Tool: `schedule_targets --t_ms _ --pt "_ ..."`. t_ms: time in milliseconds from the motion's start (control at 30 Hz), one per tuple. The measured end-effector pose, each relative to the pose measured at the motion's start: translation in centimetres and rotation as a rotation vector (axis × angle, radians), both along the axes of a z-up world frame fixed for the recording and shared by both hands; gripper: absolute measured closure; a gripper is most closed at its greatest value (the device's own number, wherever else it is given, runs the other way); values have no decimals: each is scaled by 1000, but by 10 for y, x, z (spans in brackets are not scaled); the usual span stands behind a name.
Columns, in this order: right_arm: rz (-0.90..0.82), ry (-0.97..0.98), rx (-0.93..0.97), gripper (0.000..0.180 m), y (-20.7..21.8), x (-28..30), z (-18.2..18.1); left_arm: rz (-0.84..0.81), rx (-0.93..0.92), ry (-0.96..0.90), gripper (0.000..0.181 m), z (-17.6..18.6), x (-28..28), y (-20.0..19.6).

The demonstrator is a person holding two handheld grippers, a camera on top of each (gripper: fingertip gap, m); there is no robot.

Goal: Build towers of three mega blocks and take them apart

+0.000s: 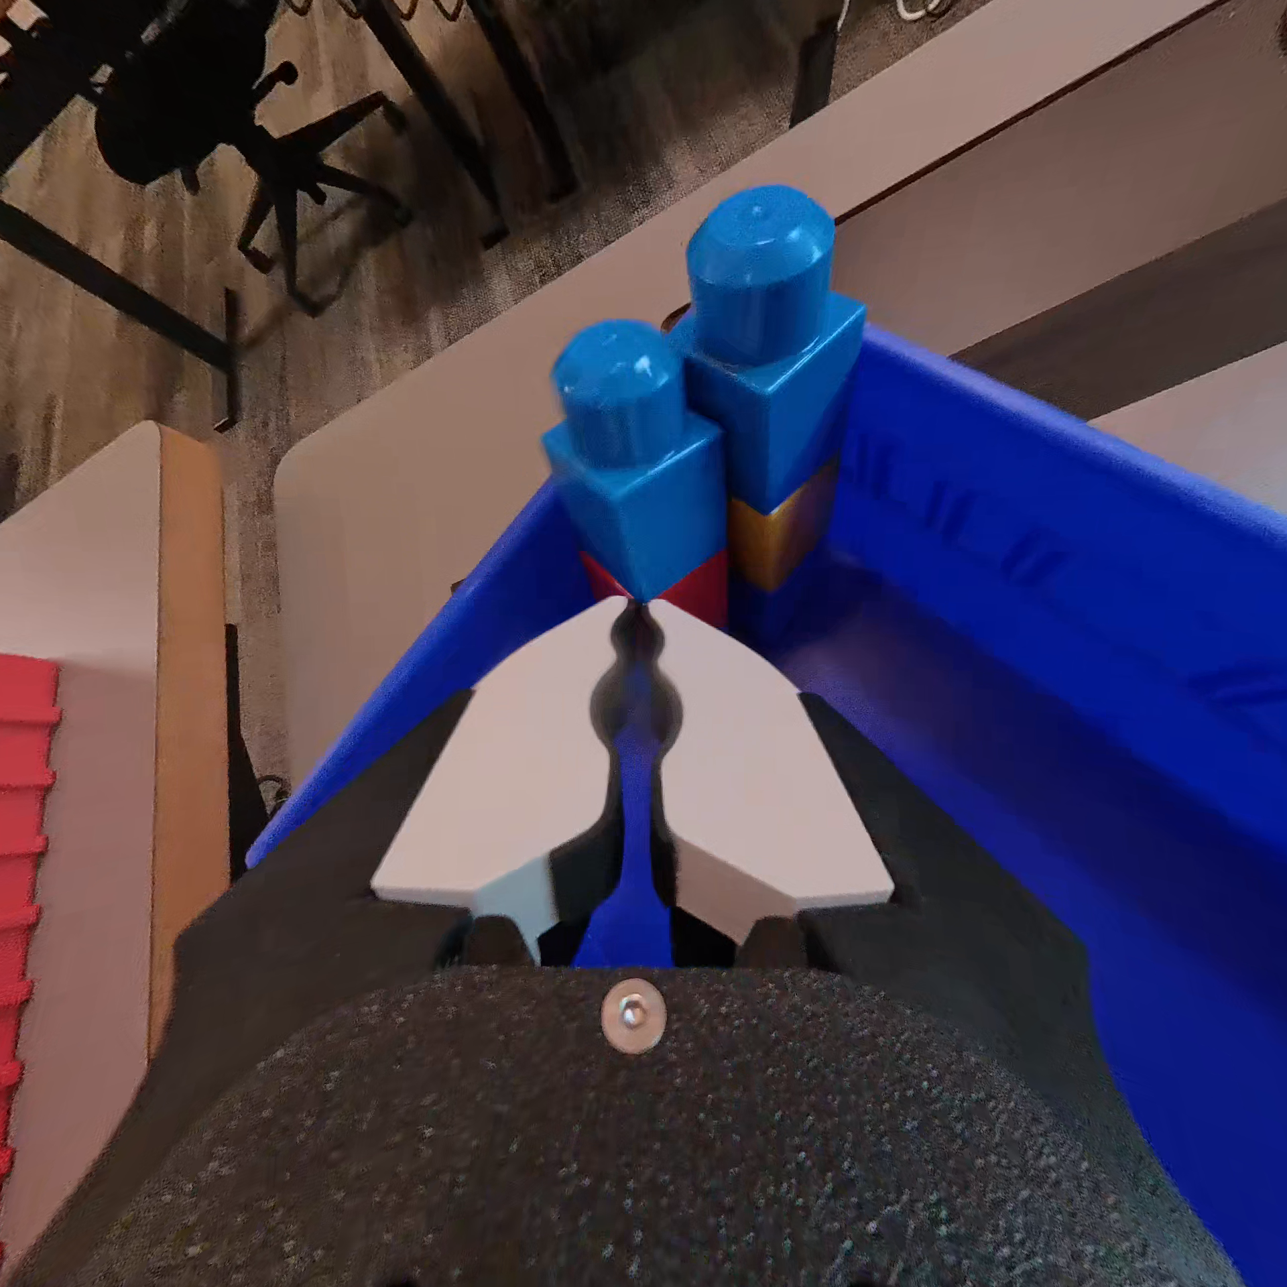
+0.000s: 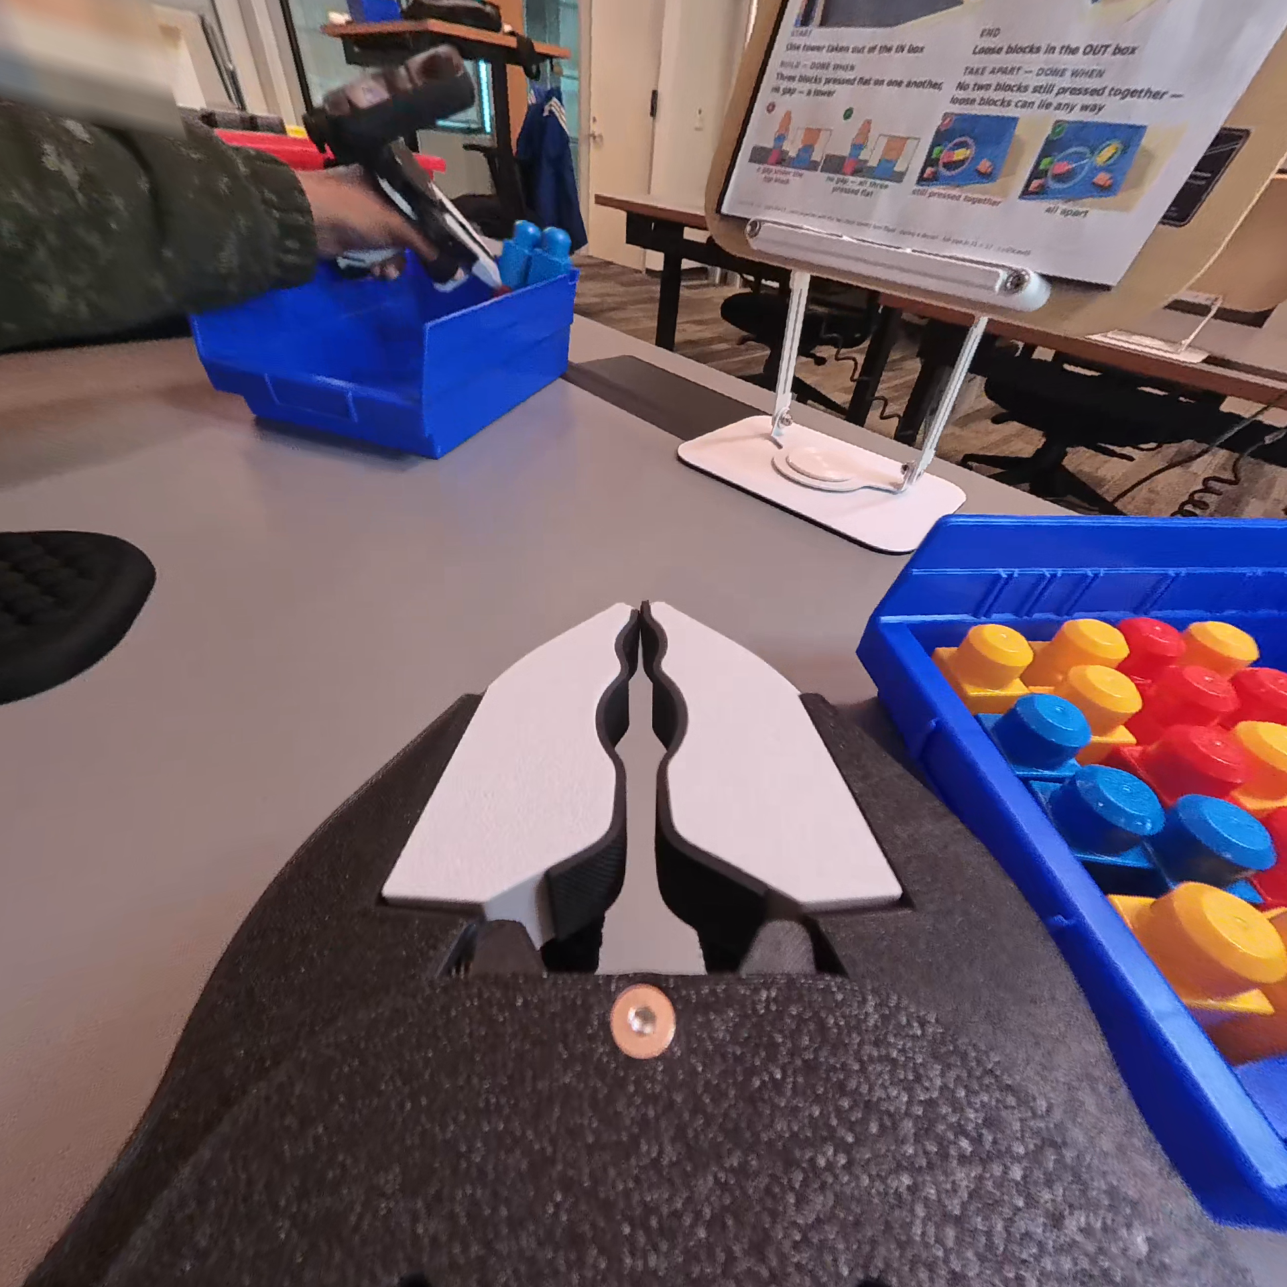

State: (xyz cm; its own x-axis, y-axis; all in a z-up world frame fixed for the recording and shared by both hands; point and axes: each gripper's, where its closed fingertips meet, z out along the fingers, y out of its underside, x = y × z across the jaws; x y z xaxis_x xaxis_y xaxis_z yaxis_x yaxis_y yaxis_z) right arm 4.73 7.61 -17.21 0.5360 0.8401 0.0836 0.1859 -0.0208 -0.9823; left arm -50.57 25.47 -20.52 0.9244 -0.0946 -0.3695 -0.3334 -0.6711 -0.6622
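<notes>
In the left wrist view two towers stand in the far corner of a blue bin (image 1: 1044, 627). The nearer tower (image 1: 641, 487) has a blue block on a red one. The farther tower (image 1: 773, 390) has a blue block on a yellow one, with blue below. My left gripper (image 1: 637, 609) is inside the bin, jaws shut and empty, tips right at the nearer tower's lower edge. My right gripper (image 2: 641, 613) is shut and empty, low over the grey table (image 2: 362, 557). The right wrist view also shows the left gripper (image 2: 487, 268), the towers (image 2: 536, 254) and their bin (image 2: 390, 362) far left.
A second blue bin (image 2: 898, 648) at the right holds several loose yellow, red and blue blocks (image 2: 1114, 738). A white stand (image 2: 822, 473) carrying an instruction sheet is behind it. A black pad (image 2: 63, 599) lies at the left. A person's sleeve (image 2: 139, 216) reaches to the far bin. The left gripper's tips are roughly 60 cm from the right gripper's.
</notes>
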Motion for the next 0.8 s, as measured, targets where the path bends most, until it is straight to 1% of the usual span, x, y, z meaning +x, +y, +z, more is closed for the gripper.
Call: schedule_targets --t_ms 100,233,367,467,567,633,733,800 --pt "14 -6 -7 179 -1 -2 -2 -21 43 -10 181 13 6 -5" --pt "24 -5 0 179 -4 -4 -1 -11 33 24 181 14 -4 -15" --pt "25 -18 14 179 -5 -5 -1 -17 37 21 179 13 -6 -17" --pt "29 -25 7 179 -6 -6 -3 -45 36 29 160 12 0 -11" --pt "30 -33 8 179 -6 -6 -5 -59 -7 23 134 5 4 -5" --pt "32 -34 6 179 -5 -6 -6 -41 -26 16 121 -1 4 1" --pt "32 -36 4 179 -5 -6 -6 -7 -87 45 112 -17 5 7" --pt "35 -36 -2 179 -5 -6 -7 22 -128 122 114 -31 1 9"
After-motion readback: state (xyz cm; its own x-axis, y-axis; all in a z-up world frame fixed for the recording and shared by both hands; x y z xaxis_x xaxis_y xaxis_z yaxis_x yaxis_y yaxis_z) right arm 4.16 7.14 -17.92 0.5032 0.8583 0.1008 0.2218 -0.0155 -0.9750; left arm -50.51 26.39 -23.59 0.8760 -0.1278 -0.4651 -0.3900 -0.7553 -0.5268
